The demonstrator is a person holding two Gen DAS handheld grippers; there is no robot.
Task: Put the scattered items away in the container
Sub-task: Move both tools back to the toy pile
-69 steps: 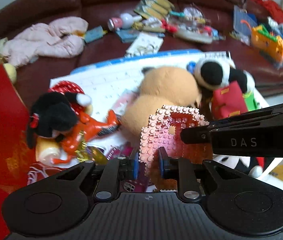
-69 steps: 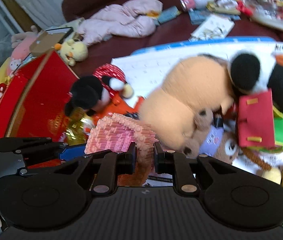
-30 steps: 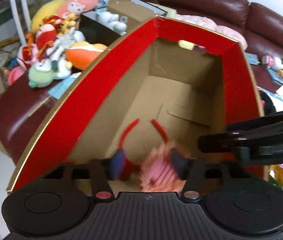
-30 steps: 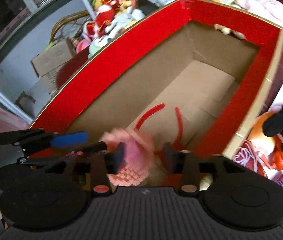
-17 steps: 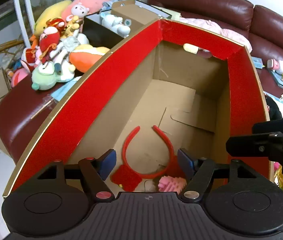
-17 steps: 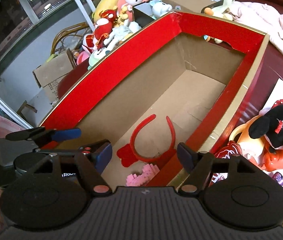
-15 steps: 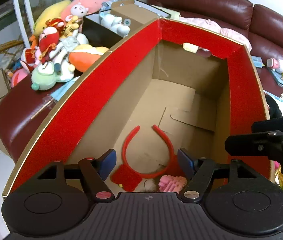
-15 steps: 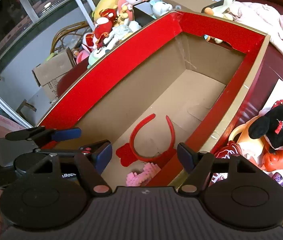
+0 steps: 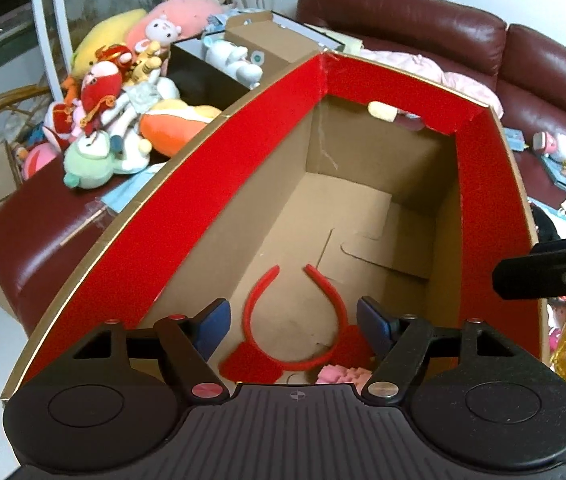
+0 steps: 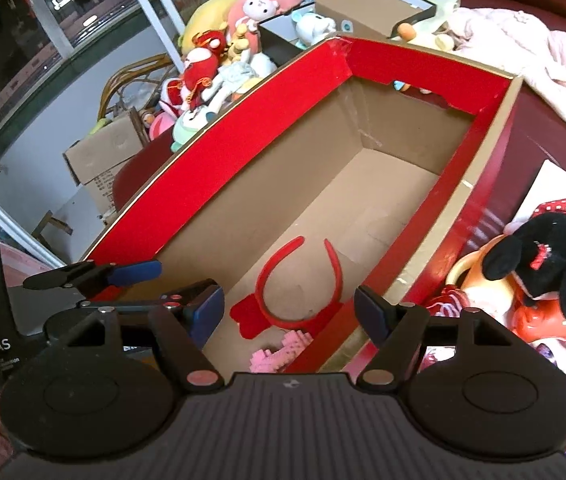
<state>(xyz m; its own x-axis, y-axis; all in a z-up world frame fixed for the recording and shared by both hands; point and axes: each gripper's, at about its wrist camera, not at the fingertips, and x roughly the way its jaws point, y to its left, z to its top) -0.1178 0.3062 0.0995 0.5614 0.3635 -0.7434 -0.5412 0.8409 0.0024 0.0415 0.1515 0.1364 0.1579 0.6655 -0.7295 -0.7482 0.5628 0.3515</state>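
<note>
Only a red headband (image 10: pixel 297 280) and pink block piece (image 10: pixel 279 354) are boxed (image 10: pixel 479 120) so far, both hand-held grippers (image 9: pixel 289 326) (image 10: pixel 289 314) spread empty, plush toys (image 10: pixel 539 272) still left outside.

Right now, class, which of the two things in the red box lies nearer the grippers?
The pink brick piece. It lies at the near end of the box, just under the grippers, while the red headband lies beyond it, further along the floor.
</note>
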